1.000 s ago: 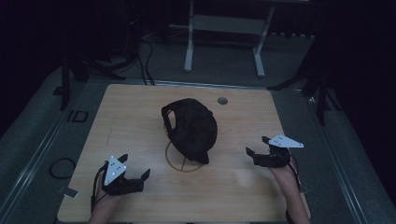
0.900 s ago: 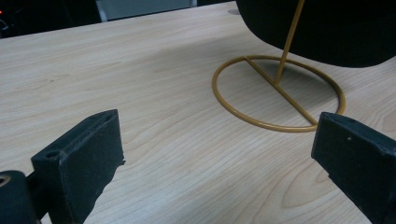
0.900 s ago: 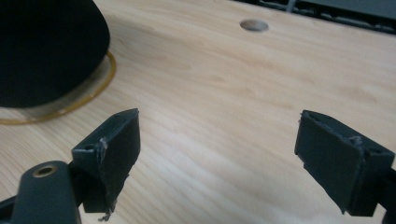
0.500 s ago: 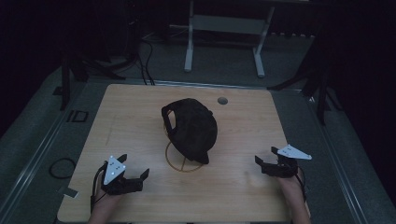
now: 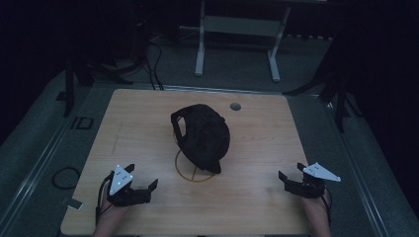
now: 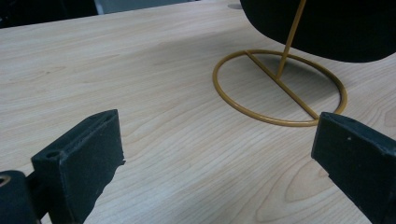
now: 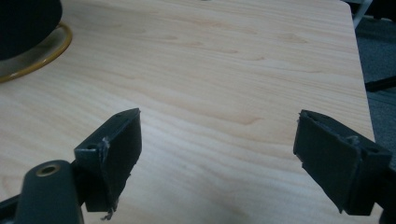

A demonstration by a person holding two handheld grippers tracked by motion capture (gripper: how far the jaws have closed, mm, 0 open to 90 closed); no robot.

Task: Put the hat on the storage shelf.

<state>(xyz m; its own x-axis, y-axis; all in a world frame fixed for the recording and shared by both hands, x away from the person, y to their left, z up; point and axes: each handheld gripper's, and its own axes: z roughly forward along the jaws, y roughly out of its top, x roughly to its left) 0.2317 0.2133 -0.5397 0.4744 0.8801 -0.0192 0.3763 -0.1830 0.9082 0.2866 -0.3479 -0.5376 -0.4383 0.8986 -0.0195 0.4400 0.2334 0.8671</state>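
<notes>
Cap (image 5: 203, 136), black and sitting atop its gold wire stand (image 5: 193, 172) at mid-table, lies ahead of both pairs of jaws and in the grip of neither, so the work on it looks unstarted. The left gripper (image 5: 141, 190) rests near the table's (image 5: 257, 197) front edge with jaws wide apart, the stand's ring just beyond its right jaw. The right gripper (image 5: 289, 181), jaws likewise spread over bare wood, sits well apart from the cap, which lies off past its left jaw; reaching and grasping remain to be done.
</notes>
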